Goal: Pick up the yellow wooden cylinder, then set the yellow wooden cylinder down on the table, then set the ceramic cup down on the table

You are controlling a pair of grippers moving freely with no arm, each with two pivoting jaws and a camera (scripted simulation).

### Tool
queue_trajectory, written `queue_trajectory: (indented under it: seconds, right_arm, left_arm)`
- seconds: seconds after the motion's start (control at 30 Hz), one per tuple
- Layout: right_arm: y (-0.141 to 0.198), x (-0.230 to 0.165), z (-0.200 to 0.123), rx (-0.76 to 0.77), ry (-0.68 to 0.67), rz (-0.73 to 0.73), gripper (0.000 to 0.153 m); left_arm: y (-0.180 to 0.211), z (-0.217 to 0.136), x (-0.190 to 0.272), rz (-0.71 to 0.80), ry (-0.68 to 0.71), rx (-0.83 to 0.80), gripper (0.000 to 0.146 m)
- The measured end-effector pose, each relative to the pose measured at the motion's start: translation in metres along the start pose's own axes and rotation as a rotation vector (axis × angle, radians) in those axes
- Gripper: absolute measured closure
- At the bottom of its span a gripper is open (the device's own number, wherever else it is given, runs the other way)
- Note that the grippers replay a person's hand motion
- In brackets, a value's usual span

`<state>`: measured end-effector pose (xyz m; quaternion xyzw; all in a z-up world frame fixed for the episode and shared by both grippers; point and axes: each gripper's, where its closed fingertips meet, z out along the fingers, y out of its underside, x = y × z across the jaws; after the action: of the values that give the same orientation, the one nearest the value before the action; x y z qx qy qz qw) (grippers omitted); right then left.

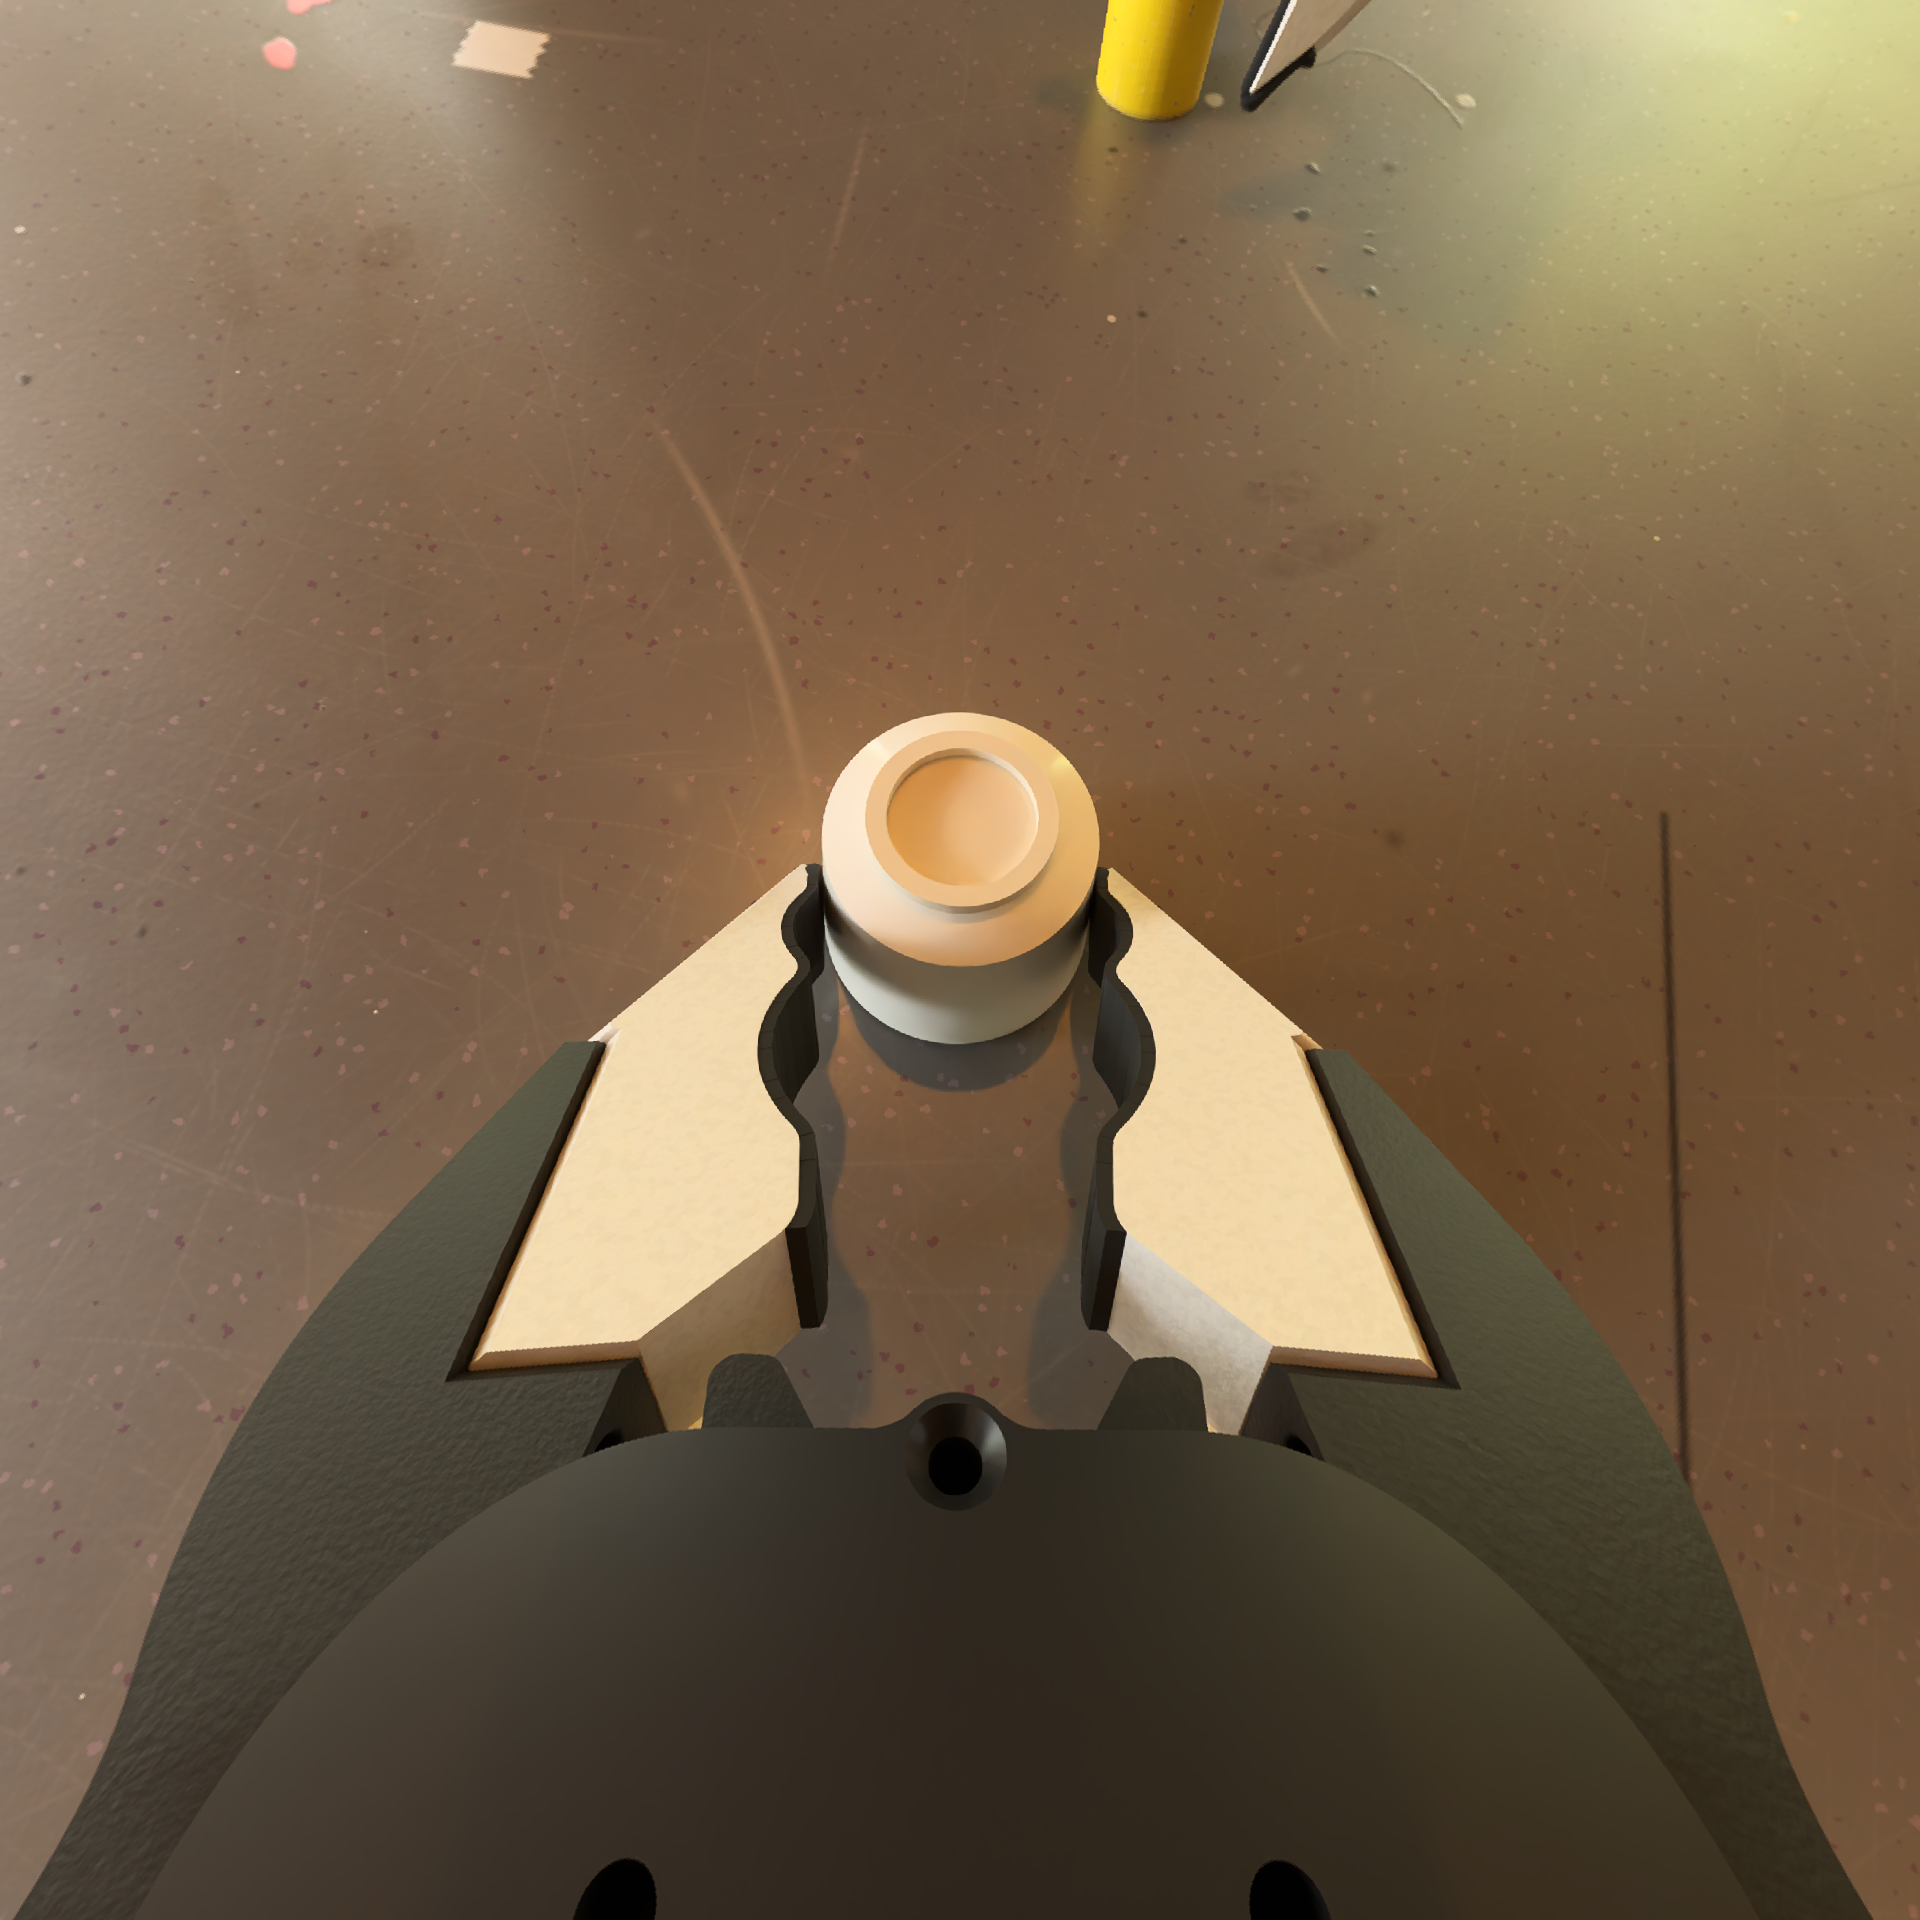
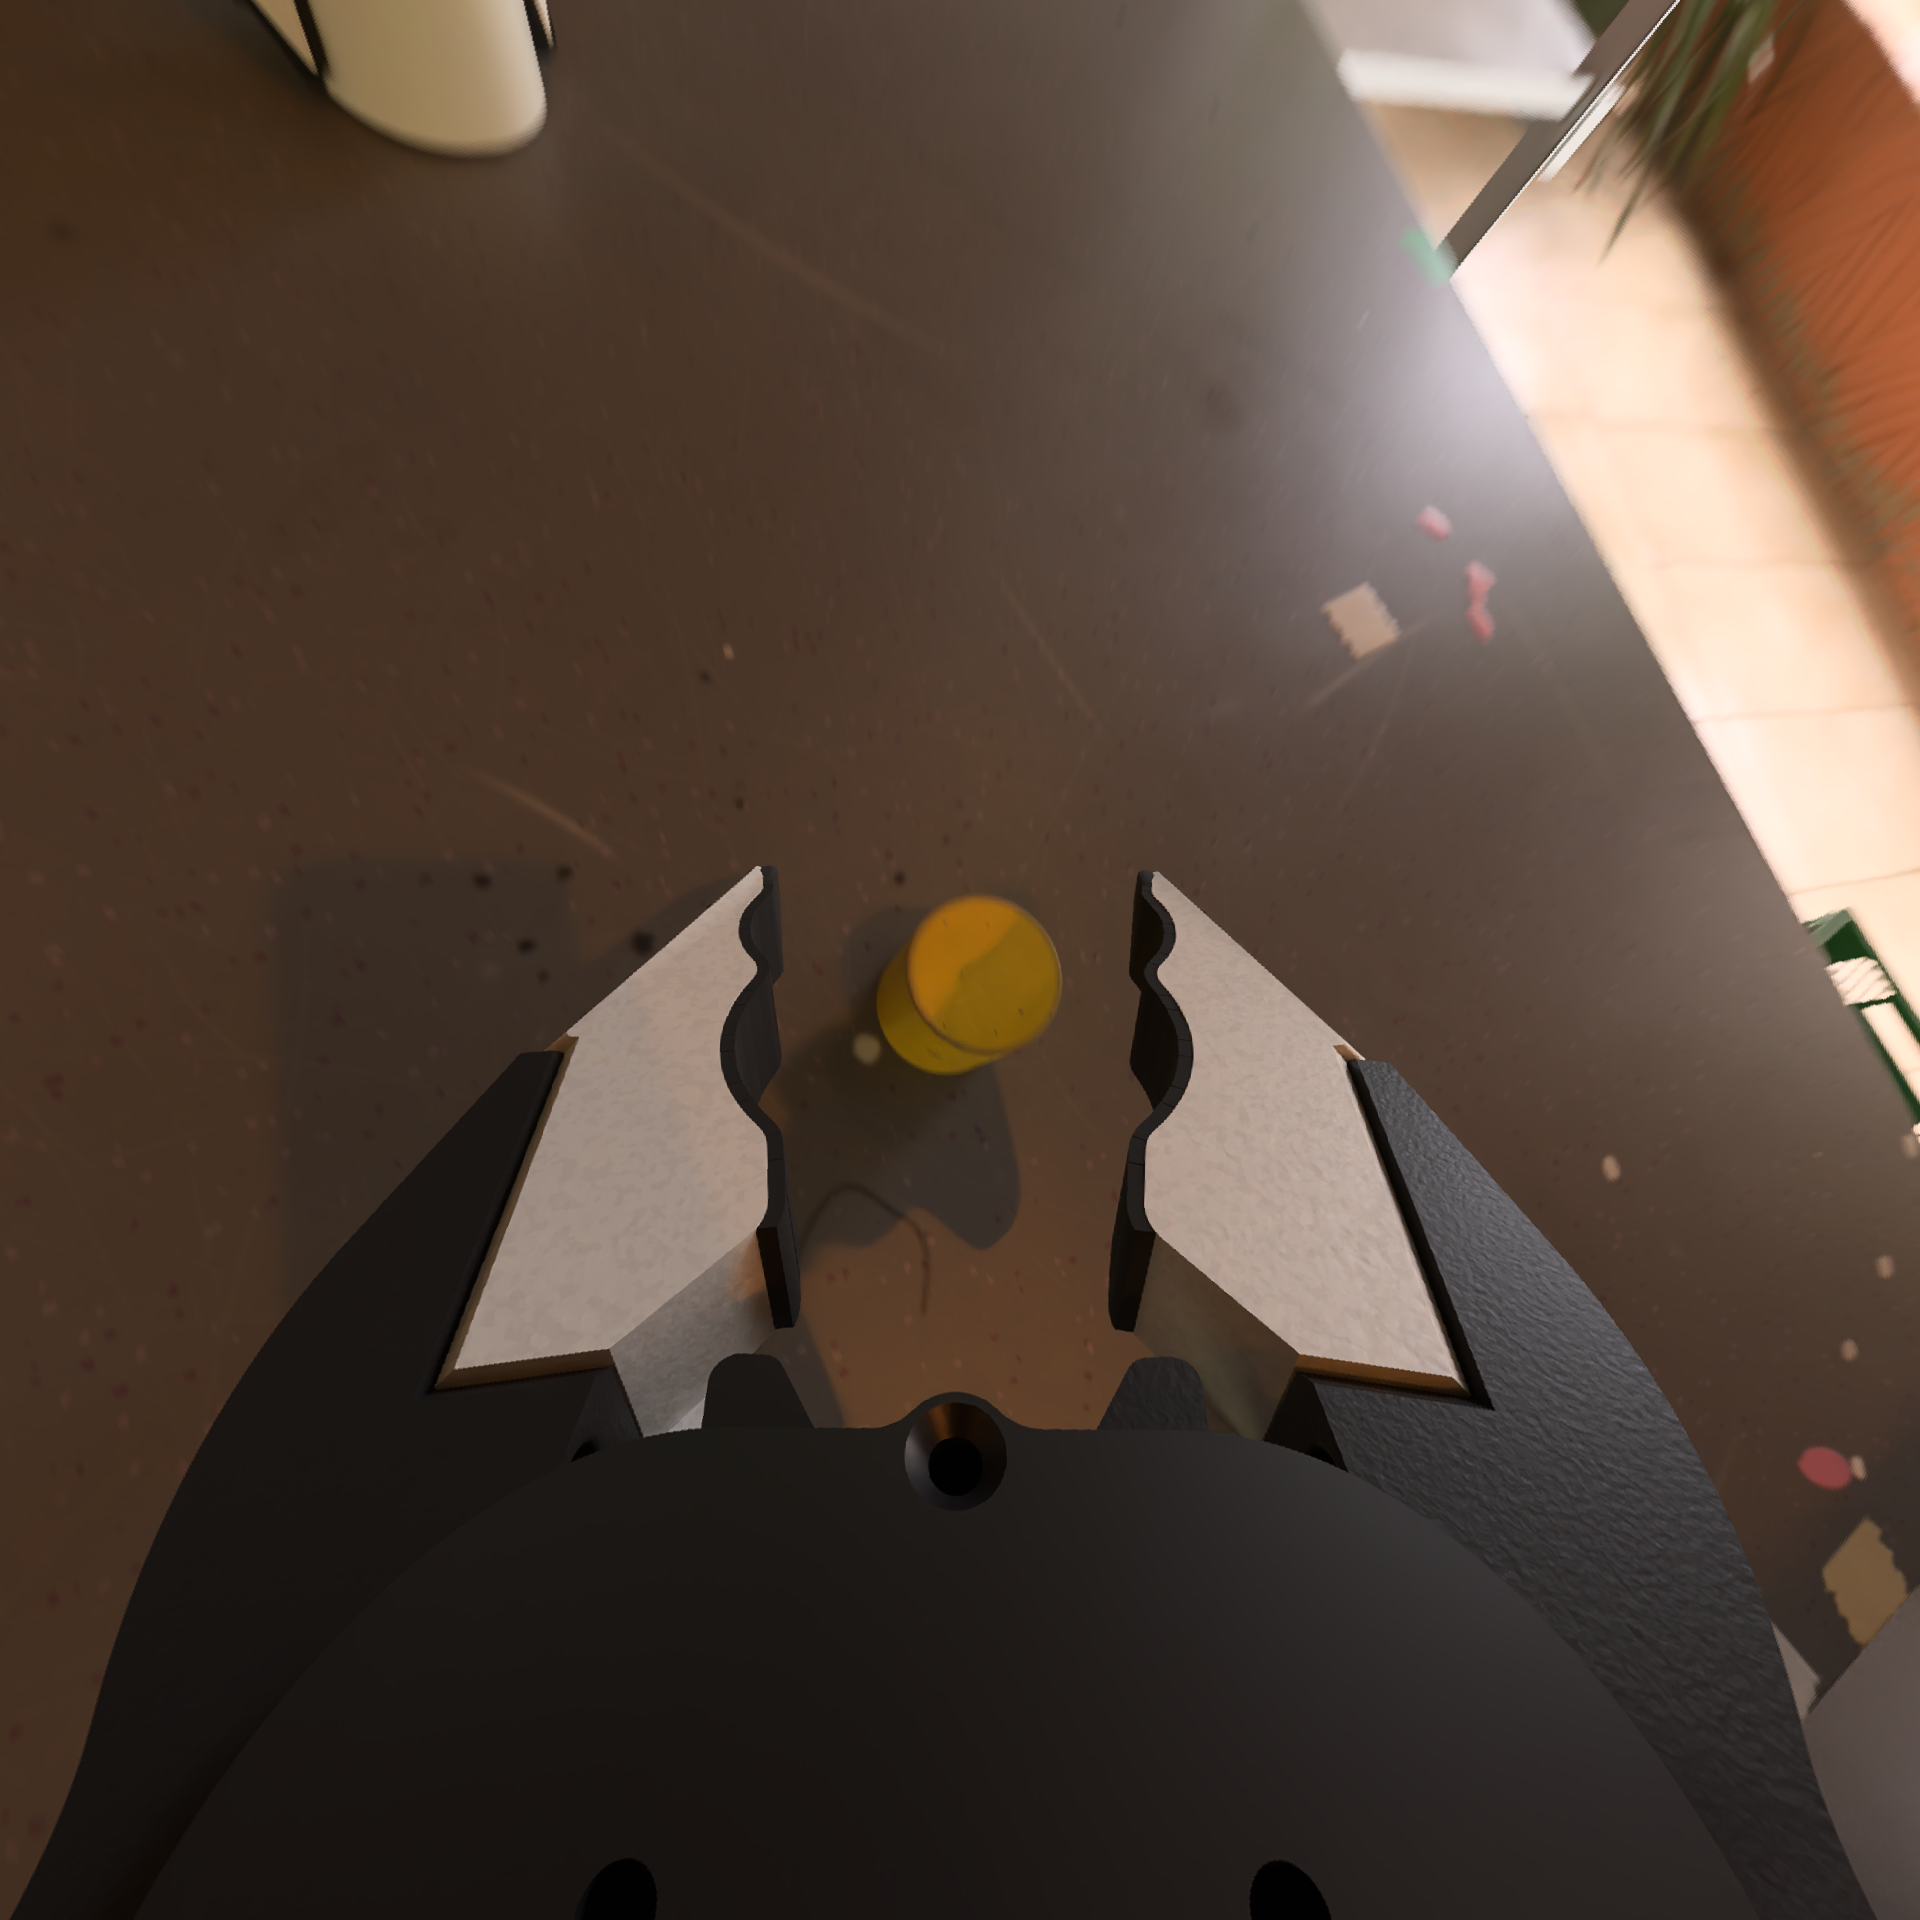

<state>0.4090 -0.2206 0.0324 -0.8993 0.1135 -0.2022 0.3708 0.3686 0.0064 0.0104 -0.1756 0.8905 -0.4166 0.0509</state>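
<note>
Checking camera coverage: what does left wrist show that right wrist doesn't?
Left wrist only: the ceramic cup, upside down, clamped between the left gripper fingertips, its base facing the camera.

Right wrist only: the open right gripper above the cylinder, looking down on its top; a cream-coloured object with dark lines at the far left; the table edge with tiled floor and a plant beyond.

Both: the yellow wooden cylinder standing upright on the brown table, and a torn tape scrap.

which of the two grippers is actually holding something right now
The left gripper: it is shut on the ceramic cup. The right gripper is open above the yellow wooden cylinder, touching nothing.
</note>
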Motion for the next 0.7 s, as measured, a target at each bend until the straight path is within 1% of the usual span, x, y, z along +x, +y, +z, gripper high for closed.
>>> queue_trajectory:
  seconds: [0.07, 0.13, 0.23, 0.4, 0.47, 0.53, 0.57, 0.63, 0.7]
  right_arm:
    - [0.011, 0.002, 0.003, -0.063, -0.043, 0.001, 0.081]
    - [0.014, 0.001, 0.004, -0.079, -0.083, 0.004, 0.080]
    - [0.018, 0.003, 0.002, -0.106, -0.132, 0.050, 0.080]
    - [0.024, 0.000, -0.003, -0.129, -0.252, 0.145, 0.083]
    - [0.023, 0.001, -0.003, -0.109, -0.289, 0.181, 0.094]
    - [0.021, 0.000, -0.003, -0.094, -0.329, 0.210, 0.114]
    - [0.020, 0.001, -0.003, -0.090, -0.331, 0.214, 0.120]
    - [0.014, 0.002, -0.004, -0.070, -0.296, 0.181, 0.120]
    - [0.003, 0.003, -0.004, -0.034, -0.223, 0.095, 0.120]
  left_arm:
    - [0.000, 0.000, 0.001, -0.002, 0.005, 0.001, 0.095]
    - [0.000, 0.000, 0.001, -0.005, 0.009, 0.002, 0.095]
    - [0.000, 0.000, 0.001, -0.006, 0.010, 0.002, 0.095]
    - [0.000, 0.000, 0.001, -0.008, 0.013, 0.003, 0.095]
    - [0.000, -0.001, 0.001, -0.007, 0.013, 0.003, 0.095]
    - [0.000, -0.001, 0.002, -0.007, 0.017, 0.003, 0.095]
    - [0.000, -0.001, 0.002, -0.007, 0.018, 0.003, 0.095]
    - [0.000, -0.001, 0.002, -0.007, 0.019, 0.003, 0.095]
    - [0.000, -0.001, 0.002, -0.009, 0.020, 0.004, 0.095]
